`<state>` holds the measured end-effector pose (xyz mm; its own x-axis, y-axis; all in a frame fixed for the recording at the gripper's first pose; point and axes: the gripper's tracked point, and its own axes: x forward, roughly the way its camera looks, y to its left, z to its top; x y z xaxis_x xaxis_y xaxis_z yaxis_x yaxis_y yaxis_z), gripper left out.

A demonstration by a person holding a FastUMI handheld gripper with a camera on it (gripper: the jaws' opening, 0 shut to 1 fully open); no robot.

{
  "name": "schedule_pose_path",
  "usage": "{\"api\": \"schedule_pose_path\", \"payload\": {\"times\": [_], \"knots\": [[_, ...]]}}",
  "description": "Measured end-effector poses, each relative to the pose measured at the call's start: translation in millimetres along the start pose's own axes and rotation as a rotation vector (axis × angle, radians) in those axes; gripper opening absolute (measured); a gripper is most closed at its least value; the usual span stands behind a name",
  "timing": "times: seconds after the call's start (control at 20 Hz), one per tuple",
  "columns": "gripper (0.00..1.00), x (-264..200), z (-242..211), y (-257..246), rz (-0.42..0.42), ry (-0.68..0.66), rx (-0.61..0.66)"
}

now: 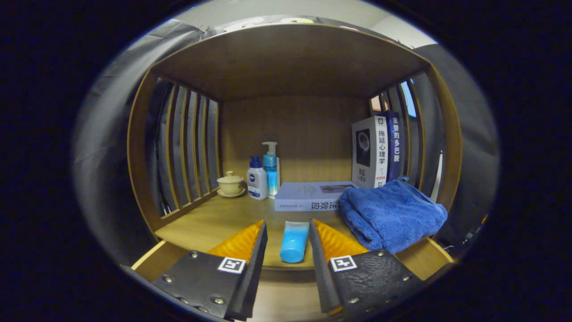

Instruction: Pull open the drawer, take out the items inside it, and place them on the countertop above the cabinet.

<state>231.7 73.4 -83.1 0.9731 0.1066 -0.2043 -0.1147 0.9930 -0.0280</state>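
Gripper [288,228] faces into the open wooden cabinet [286,58], fingers spread apart with a clear gap, holding nothing. Blue tube [294,242] lies flat on the countertop [214,219] in that gap, cap end toward the camera, flat end pointing away; its long axis runs roughly along the fingers' own direction, tilted slightly. Neither finger touches it as far as can be told, a sliver of wood shows each side. So the tube looks released or about to be released here, likely one drawer item already set on top. Blue towel [391,212] sits folded just right of the right finger, near the tube, overhanging the front edge a bit. Flat book [313,196] lies beyond the fingers, two upright books [377,150] behind the towel. Bottles [263,176] and a lidded cup [230,183] stand at back left, well apart. Drawer front is hidden below the fingers; can't tell if it's open. Next move probably a straight pull-back along the tube's axis, mind the towel.
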Motion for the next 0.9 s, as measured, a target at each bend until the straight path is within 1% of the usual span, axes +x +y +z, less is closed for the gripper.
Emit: {"api": "schedule_pose_path", "payload": {"times": [0.6,0.9], "knots": [[0.55,0.8,-1.1,0.5,-0.001,0.008,0.000],[0.55,-2.5,3.1,1.8,0.006,-0.015,0.001]]}}
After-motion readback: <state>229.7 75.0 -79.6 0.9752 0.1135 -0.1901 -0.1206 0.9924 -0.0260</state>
